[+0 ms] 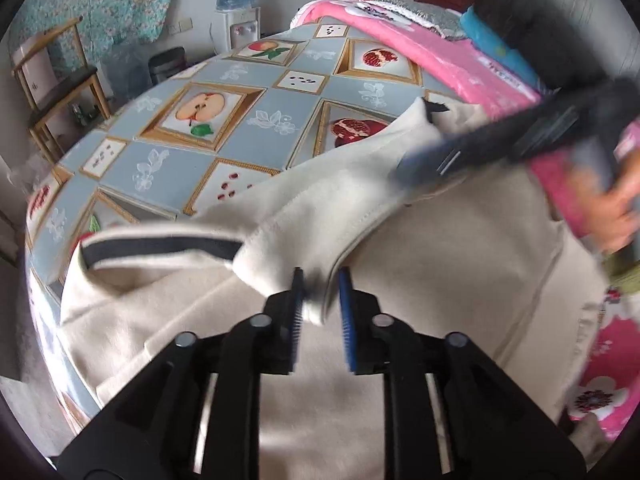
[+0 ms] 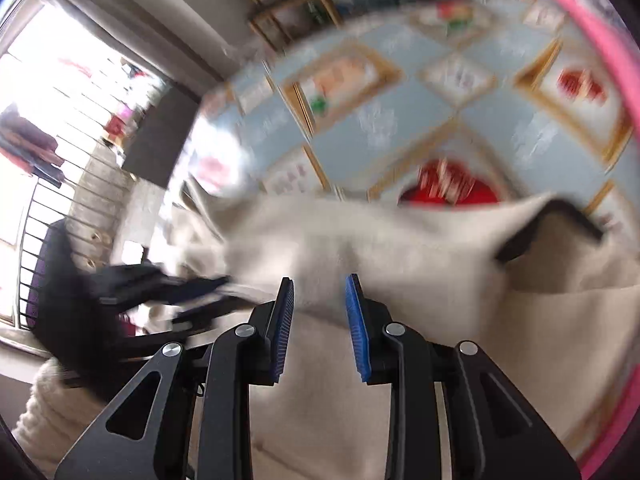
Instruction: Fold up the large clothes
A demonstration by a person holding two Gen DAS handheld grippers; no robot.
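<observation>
Blurred cream garment [image 2: 400,240] past hand-held gripper [image 2: 320,284]

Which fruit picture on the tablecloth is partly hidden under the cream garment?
The cut pomegranate panel beside the cream garment; the fabric's folded edge overlaps its lower corner. The halved-apple panel lies fully uncovered.

My left claw [image 1: 321,276] has matte black linkage arms with round silver pivot pins and two slim fingers faced in ribbed blue pads [image 1: 346,312]. My right claw [image 2: 319,282] is built the same: black angular arms with triangular cut-outs, silver pins, blue ridged pads [image 2: 357,332]. In the left view the right claw shows as a blurred black and blue bar, and the hand [image 1: 618,204] behind it wears a bright pink sleeve [image 1: 560,184].
</observation>
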